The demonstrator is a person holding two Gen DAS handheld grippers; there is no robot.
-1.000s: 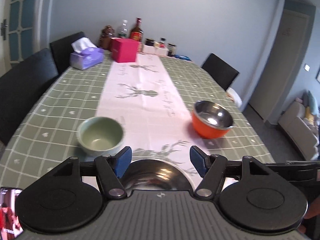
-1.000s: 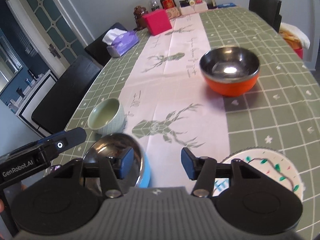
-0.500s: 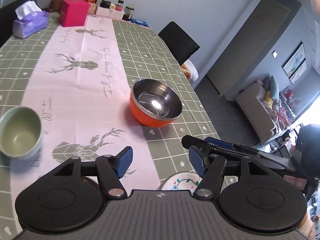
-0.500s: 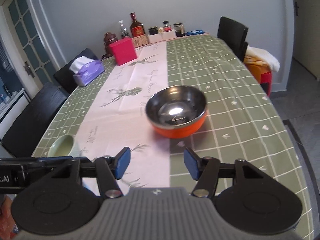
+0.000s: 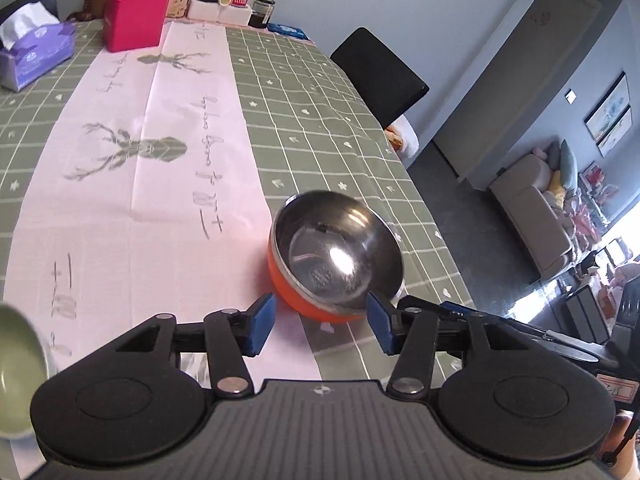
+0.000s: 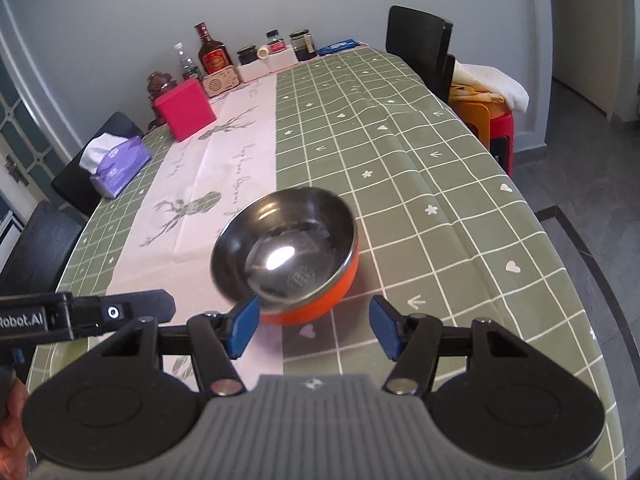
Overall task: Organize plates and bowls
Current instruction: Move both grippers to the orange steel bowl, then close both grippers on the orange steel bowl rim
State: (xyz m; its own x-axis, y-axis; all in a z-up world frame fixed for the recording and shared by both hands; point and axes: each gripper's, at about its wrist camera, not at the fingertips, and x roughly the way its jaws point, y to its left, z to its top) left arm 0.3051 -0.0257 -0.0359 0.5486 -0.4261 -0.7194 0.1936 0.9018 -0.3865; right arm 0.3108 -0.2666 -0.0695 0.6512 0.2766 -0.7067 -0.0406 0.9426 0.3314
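An orange bowl [image 5: 336, 256] with a shiny steel inside stands on the checked green tablecloth, at the edge of the pink runner. It looks tipped toward me. My left gripper [image 5: 320, 322] hangs just in front of it. Its jaws are closing, with the bowl's near side between the blue pads [image 5: 262, 322], and neither pad presses on it. My right gripper [image 6: 314, 328] comes at the same orange bowl [image 6: 286, 256] from its other side. This gripper is open; its left pad [image 6: 242, 322] overlaps the rim and the other pad stands apart. A pale green bowl [image 5: 16, 372] sits at the left edge.
A pink box [image 5: 134, 20], a purple tissue box [image 5: 36, 54] and several bottles and jars [image 5: 236, 0] stand at the table's far end. A black chair [image 5: 380, 76] and a red stool [image 6: 496, 112] line the right edge. The left tool's black body [image 6: 80, 314] crosses the right view.
Both grippers have swung toward the orange bowl, which now lies close in front of each. The left jaws have narrowed. The patterned plate and blue bowl have left view.
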